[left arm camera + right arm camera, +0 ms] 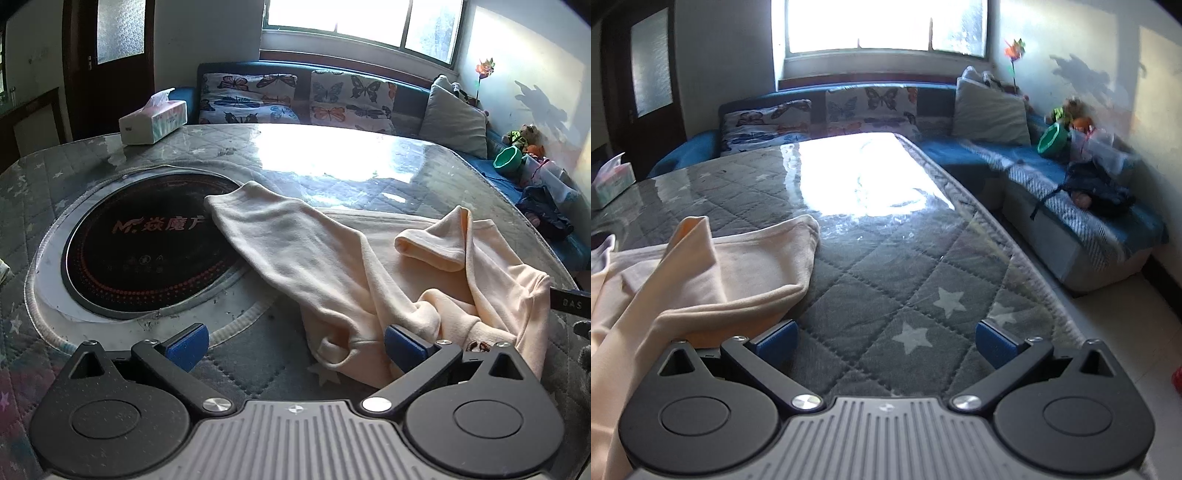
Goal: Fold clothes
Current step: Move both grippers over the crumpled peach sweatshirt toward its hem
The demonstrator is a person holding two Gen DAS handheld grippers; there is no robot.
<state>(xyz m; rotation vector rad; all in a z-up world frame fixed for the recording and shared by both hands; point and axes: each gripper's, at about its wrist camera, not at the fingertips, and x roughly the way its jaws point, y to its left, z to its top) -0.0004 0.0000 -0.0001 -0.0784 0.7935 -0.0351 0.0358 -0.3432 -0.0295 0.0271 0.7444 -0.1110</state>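
Left wrist view: crumpled peach cotton garment (369, 266) lies unfolded on grey star-quilted table (332, 177), sleeve over black round induction hob (147, 243). Left gripper (295, 343) spread wide, empty, right pad against cloth. Right gripper (886, 341) likewise released, garment just left. Step judged: pre-grasp. Next: pinch hem corners, spread flat.

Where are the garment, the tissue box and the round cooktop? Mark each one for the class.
garment (295, 236), left wrist view, on the flat sleeve lying across the table.
tissue box (153, 122), left wrist view, on its front face.
cooktop (140, 254), left wrist view, on the dark glass surface.
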